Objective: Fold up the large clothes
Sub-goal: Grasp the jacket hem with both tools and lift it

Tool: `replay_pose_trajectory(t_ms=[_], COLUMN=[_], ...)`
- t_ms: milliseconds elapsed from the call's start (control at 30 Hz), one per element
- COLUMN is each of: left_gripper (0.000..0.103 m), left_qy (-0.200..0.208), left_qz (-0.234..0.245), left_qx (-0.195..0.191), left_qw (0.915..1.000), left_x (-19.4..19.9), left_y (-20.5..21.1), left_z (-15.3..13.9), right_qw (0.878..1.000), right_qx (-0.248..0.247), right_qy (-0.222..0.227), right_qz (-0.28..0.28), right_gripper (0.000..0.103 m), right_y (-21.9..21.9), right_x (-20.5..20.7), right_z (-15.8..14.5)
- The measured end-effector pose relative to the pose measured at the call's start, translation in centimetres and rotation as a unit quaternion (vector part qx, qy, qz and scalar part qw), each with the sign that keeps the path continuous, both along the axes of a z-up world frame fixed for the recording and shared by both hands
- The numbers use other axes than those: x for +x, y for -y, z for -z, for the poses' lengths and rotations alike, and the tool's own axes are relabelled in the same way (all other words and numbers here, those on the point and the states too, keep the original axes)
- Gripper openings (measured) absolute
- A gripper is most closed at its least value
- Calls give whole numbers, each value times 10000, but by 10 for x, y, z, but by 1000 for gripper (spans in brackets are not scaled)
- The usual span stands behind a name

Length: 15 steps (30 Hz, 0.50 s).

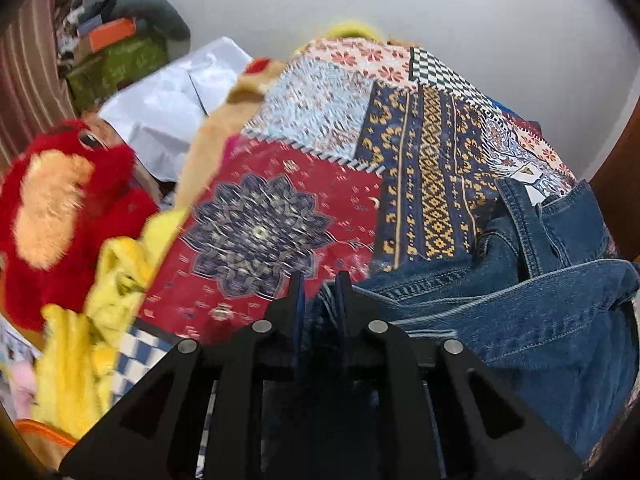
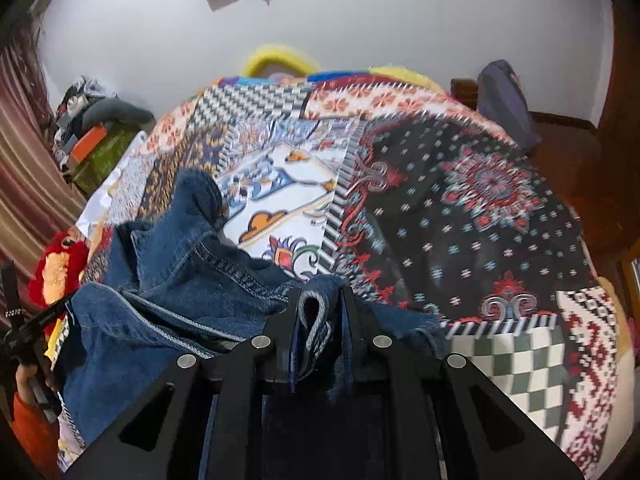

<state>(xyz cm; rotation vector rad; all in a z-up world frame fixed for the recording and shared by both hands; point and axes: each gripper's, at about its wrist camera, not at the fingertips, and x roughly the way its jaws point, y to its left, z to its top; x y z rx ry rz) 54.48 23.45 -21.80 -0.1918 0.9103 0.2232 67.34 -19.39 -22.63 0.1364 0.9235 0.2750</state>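
A pair of blue denim jeans lies bunched on a patchwork bedspread. My left gripper is shut on a fold of the jeans at their left edge. In the right wrist view the jeans spread to the left, and my right gripper is shut on a folded hem of the denim between its fingers. The bedspread stretches ahead and to the right. The left gripper's handle and the hand holding it show at the far left.
A red plush toy and yellow plush fabric lie left of the bed, with white paper and stacked boxes behind. A white wall is ahead. A dark bag and wooden furniture stand at the right.
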Motion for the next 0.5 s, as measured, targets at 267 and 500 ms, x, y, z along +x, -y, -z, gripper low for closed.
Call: replay_pose_trajectory(t_ms=[267,500], left_gripper=[22,71], left_qy=[130,209], left_qz=[77,795], left_qx=[319,330], left_qw=[9994,9961], left_x=[-29,-58], left_y=[-14,22], left_z=[-53,-78], right_qw=[9918,9895], right_qx=[-923,-1200], right_qy=[710,692], right_qz=[535,-403], right_gripper=[13,13], right_y=[29,-10], right_x=[-26,-72], right_z=[-67,-76])
